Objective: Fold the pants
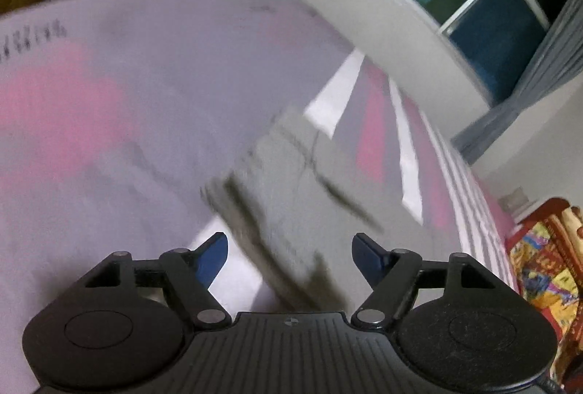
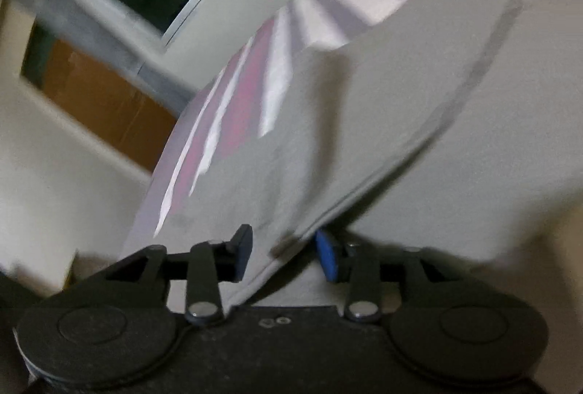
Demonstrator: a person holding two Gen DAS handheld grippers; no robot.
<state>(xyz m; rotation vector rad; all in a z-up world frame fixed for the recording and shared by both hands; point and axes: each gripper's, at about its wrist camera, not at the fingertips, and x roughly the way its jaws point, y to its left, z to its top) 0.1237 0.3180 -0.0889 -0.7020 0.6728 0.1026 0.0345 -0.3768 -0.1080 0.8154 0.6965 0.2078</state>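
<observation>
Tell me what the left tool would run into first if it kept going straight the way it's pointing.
Most likely the grey pants: the folded bundle lies directly ahead of the open left tool, on the pink and lilac bed sheet. Motion blur hides the exact gap.

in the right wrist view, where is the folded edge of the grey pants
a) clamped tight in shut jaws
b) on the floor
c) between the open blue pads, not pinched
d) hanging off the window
c: the pants edge runs down between the right gripper pads, which stand apart on either side of it.
</observation>
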